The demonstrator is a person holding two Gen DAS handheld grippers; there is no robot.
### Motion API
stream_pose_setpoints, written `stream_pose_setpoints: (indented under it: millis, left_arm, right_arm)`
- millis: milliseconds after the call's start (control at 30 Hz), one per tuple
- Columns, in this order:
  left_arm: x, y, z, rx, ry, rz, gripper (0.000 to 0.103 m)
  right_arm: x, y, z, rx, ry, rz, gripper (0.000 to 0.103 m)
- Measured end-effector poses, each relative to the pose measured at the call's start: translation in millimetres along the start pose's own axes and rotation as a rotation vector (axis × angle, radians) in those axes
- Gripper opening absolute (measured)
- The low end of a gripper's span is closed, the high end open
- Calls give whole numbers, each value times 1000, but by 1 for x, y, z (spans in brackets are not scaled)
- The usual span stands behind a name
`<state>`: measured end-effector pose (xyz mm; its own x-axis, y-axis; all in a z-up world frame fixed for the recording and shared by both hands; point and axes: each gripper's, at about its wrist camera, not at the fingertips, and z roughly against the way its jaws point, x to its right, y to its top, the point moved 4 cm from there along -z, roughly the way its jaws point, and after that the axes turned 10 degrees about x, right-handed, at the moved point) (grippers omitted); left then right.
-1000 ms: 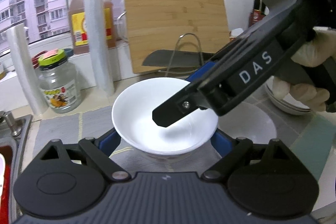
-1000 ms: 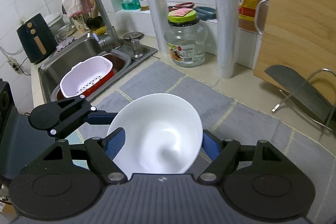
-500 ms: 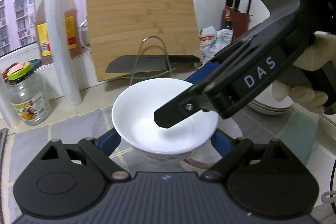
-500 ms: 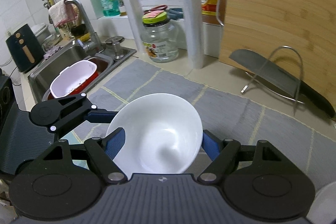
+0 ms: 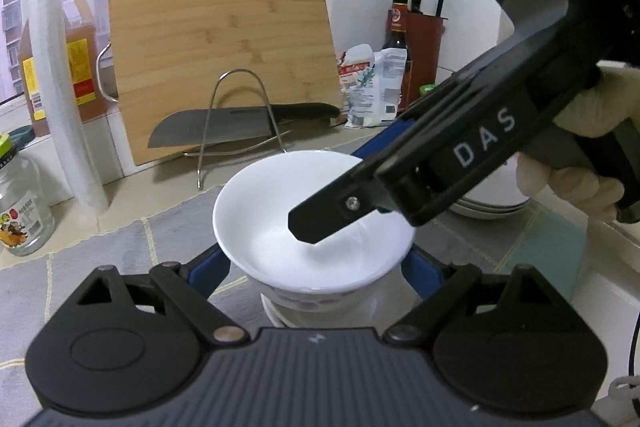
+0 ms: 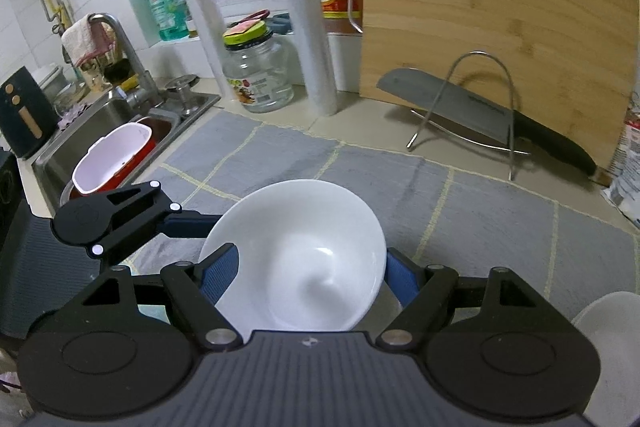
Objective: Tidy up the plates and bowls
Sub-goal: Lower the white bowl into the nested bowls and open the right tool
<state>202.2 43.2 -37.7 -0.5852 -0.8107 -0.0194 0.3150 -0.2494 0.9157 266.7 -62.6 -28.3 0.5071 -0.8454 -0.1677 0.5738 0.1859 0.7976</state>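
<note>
Your left gripper (image 5: 316, 263) and right gripper (image 6: 312, 277) both clamp the white bowl (image 5: 314, 223), jaws pressed against its opposite sides. The bowl sits above a patterned bowl (image 5: 320, 307) over the grey mat (image 6: 460, 203) on the surface.

A glossy white ceramic bowl (image 6: 298, 259) sits clamped between the blue-padded fingers of the right gripper (image 6: 312, 277) over a grey checked mat (image 6: 460, 203). The black left gripper (image 6: 188, 223) touches its left rim.
</note>
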Motion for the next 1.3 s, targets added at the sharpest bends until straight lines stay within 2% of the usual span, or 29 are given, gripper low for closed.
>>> stream_pose_setpoints:
  millis: [300, 1300]
  left_arm:
    - [7, -3, -7, -17, -26, 15, 92]
    - [12, -18, -13, -62, -34, 21, 92]
  right_arm:
    - [11, -11, 1, -24, -12, -18, 83]
    - [14, -26, -12, -73, -13, -46, 83]
